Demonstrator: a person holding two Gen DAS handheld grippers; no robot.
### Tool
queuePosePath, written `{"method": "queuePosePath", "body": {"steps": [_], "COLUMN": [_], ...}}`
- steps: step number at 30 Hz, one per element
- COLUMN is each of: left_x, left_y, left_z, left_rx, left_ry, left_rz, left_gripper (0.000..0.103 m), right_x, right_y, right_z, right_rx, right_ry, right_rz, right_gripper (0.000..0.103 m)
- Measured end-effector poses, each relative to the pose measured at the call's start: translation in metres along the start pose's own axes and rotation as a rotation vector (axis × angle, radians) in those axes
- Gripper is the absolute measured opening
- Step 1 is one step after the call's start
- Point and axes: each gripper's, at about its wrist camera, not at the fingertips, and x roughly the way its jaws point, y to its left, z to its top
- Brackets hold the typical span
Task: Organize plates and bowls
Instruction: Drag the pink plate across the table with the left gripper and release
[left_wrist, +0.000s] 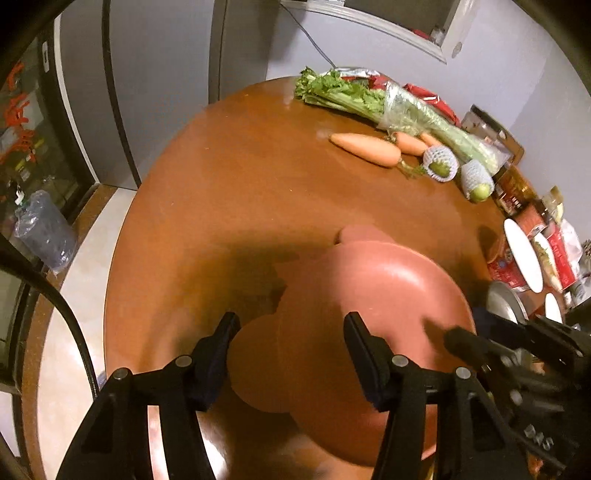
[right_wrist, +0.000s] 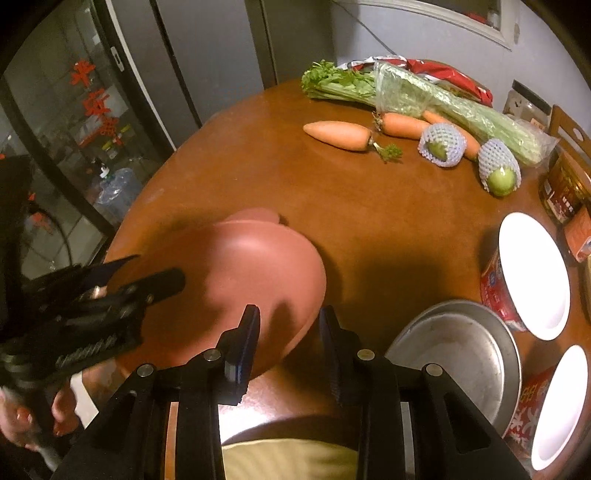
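A pink plate (left_wrist: 376, 288) with small rounded lobes on its rim hangs tilted above the round brown table (left_wrist: 229, 184) and casts a shadow on it. My left gripper (left_wrist: 290, 332) is closed across one lobe at the plate's near left edge, with both pads against it. My right gripper (right_wrist: 290, 332) is shut on the near right rim of the pink plate (right_wrist: 236, 273), which sits between its narrow jaws. Each gripper appears in the other view: the left gripper (right_wrist: 159, 266) over the plate's left edge, the right gripper (left_wrist: 461, 325) over its right edge.
Celery (right_wrist: 406, 92), carrots (right_wrist: 340, 134) and two netted green fruits (right_wrist: 498, 171) lie across the far side of the table (right_wrist: 369, 206). A metal plate (right_wrist: 458, 354) and white plates (right_wrist: 532, 273) on red tubs stand at the right. A glass-door cabinet (right_wrist: 74, 122) stands on the left.
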Motion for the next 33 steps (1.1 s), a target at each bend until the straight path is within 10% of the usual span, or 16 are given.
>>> {"method": "queuePosePath", "body": {"steps": [33], "left_x": [0.007], "left_y": [-0.014], "left_z": [0.014], "left_rx": [0.118], "left_ry": [-0.048], "left_rz": [0.077], "left_gripper": [0.062], "right_x": [-0.009], "right_y": [-0.006], "right_z": [-0.022], "right_rx": [0.031], "right_ry": [0.012], "right_rz": [-0.028], "right_gripper": [0.04]}}
